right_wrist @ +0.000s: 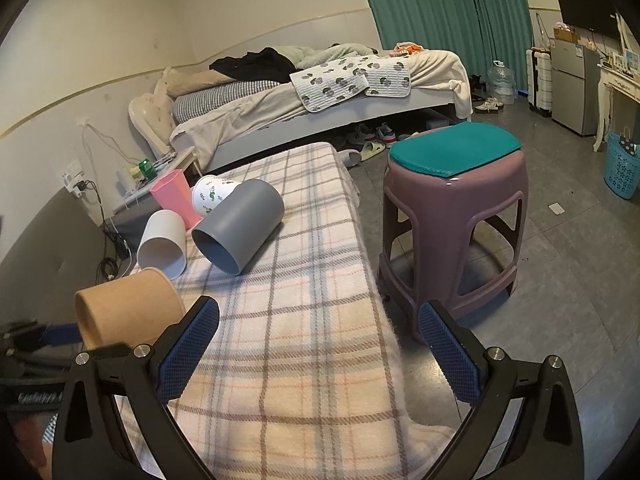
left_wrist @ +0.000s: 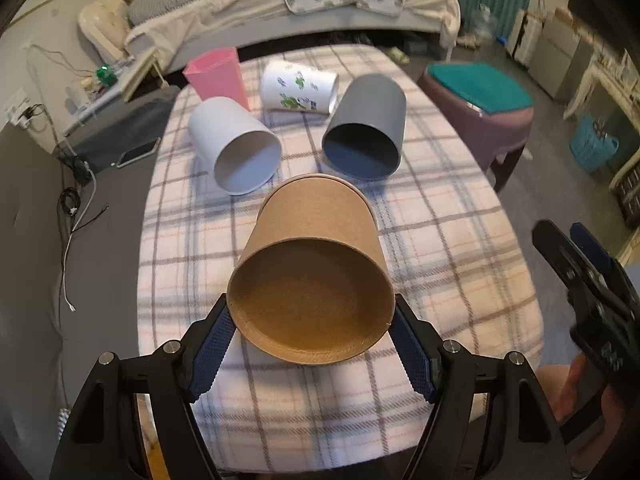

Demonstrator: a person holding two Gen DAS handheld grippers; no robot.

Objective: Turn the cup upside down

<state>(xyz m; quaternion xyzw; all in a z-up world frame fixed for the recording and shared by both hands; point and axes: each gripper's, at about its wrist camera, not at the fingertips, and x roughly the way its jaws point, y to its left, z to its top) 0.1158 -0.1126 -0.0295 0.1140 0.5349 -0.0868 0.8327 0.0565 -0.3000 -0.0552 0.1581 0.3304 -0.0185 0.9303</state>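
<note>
- Brown cup: matt kraft paper.
- Grey cup and white cup: smooth, matt plastic.
- Blanket: fuzzy plaid cloth.
- Stool: glossy plastic.
- Left gripper pads: textured blue rubber.

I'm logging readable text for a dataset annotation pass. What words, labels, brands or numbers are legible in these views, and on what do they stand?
No text is legible in either view.
The floral cup carries only leaf and flower prints, no words.
The brown paper cup, held in the left gripper, is plain.
The fridge bears a small sticker, too small to read.
Items on the desk at the far right are too blurred to read.
</note>
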